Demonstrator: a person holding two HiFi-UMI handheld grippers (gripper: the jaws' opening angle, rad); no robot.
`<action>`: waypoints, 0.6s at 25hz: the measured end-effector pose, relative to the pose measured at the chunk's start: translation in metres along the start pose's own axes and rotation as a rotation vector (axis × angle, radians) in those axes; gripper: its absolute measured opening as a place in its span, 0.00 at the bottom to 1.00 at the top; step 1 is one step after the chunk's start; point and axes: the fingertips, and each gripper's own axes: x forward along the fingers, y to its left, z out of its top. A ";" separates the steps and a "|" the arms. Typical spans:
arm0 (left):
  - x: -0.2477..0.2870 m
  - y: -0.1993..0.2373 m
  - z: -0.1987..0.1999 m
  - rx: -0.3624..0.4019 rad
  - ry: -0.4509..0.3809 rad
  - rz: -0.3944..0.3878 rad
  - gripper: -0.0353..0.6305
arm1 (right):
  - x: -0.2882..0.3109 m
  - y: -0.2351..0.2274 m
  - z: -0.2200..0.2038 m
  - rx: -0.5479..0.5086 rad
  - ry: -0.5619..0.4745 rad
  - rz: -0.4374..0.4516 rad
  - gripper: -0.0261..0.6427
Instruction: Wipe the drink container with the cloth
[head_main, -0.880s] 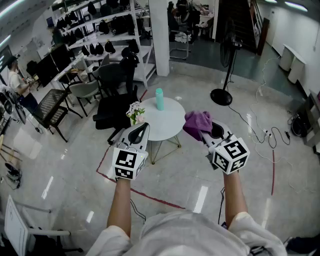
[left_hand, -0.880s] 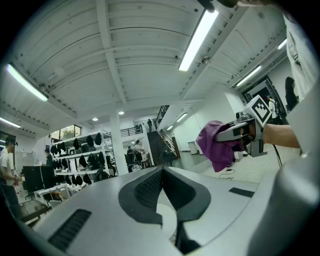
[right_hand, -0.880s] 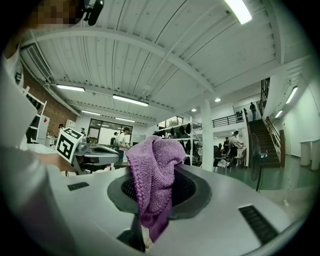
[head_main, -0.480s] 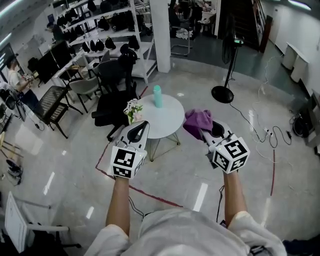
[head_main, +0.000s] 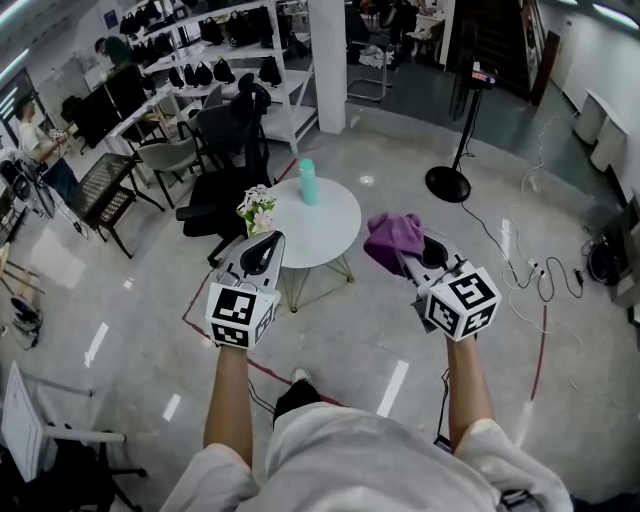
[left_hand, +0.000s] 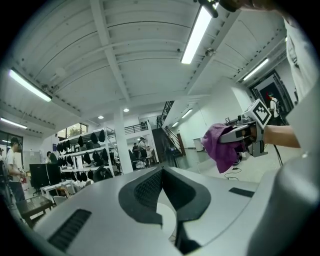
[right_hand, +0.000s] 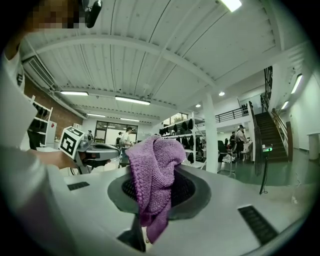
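round table partly behind left gripper

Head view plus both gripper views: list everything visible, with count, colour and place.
round white table: one, white, on the floor ahead
teal drink container: one, teal, upright on the table's far side
small flower bunch: one, white and green, at the table's left edge
purple knitted cloth: one, purple, clamped in the right tongs
black pedestal fan: one, black, beyond the table to the right
black office chairs: several, black, left of the table
white shelving unit: one, white, far left, holding black bags
red floor tape: lines, red, on the floor
left tongs: one, grey, shut, empty
right tongs: one, grey, shut on the cloth
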 end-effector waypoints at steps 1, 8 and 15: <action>0.006 0.004 -0.001 0.002 0.001 0.004 0.08 | 0.004 -0.005 -0.001 0.003 0.000 0.000 0.17; 0.074 0.049 -0.030 0.001 0.018 0.013 0.08 | 0.073 -0.045 -0.013 0.022 0.016 0.019 0.17; 0.169 0.146 -0.050 -0.006 0.013 -0.011 0.08 | 0.191 -0.091 -0.004 0.020 0.043 -0.001 0.17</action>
